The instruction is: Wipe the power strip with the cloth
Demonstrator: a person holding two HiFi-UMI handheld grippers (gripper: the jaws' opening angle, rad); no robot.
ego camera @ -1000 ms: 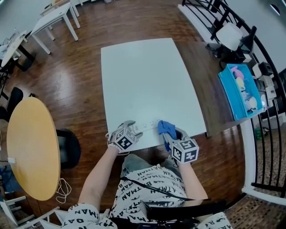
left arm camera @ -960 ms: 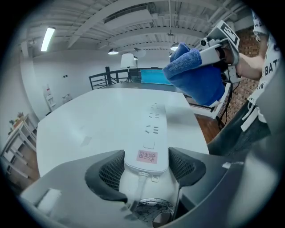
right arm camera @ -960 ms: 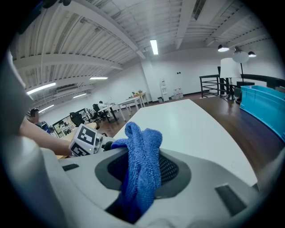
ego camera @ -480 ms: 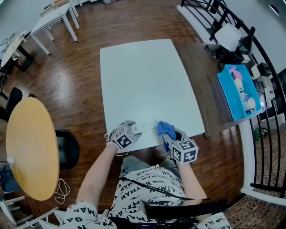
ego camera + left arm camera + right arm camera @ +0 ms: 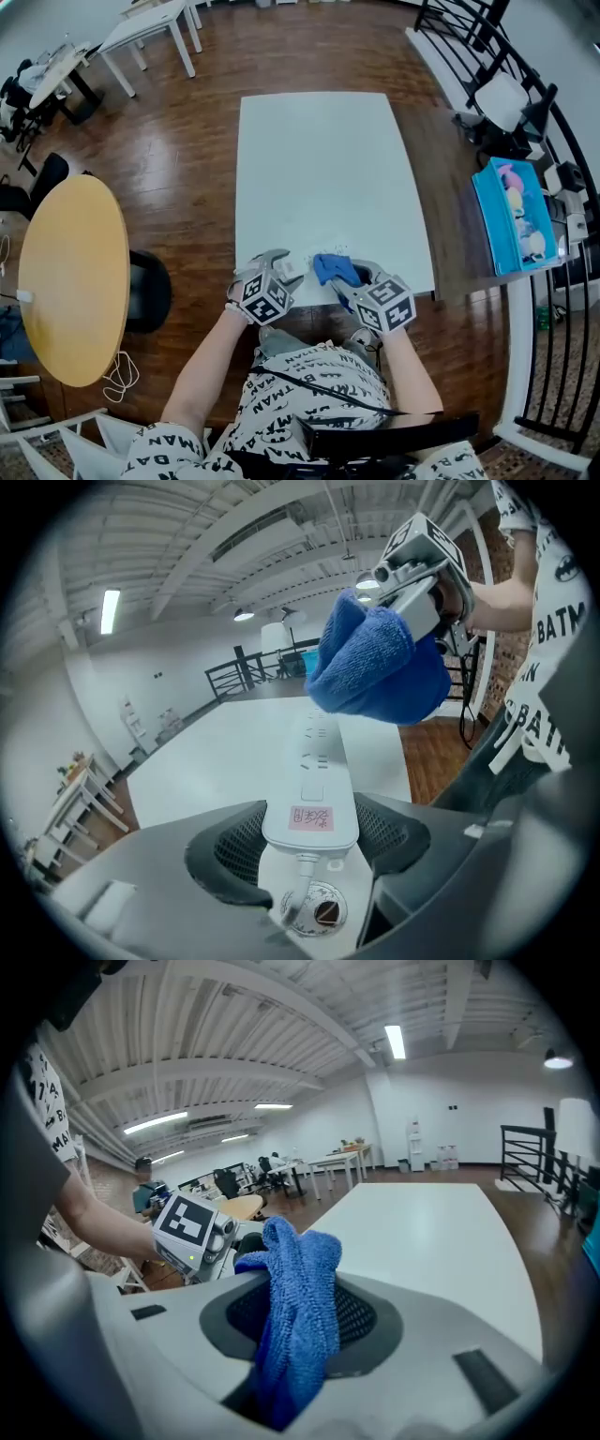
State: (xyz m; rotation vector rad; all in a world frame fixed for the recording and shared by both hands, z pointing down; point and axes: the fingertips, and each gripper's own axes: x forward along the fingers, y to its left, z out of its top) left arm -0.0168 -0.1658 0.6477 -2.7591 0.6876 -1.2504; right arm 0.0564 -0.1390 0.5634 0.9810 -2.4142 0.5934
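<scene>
Tabletop space lies ahead of both tools: the white rectangular table (image 5: 319, 169) stretches away beyond their jaws. The left gripper (image 5: 309, 841) has the long white plastic power strip (image 5: 314, 780) by its cord end, pads pressing its two sides at a fairly wide spread. Those jaws have just been closing, with the strip between them. The strip runs straight out from the jaws toward the right tool. The right gripper (image 5: 305, 1321) is clamped on a bunched blue terry cloth (image 5: 298, 1269), which stands up past its fingertips and hangs over the strip's far sockets; whether they touch I cannot tell. Wiping looks barely begun, and most of the strip's length seems left.
</scene>
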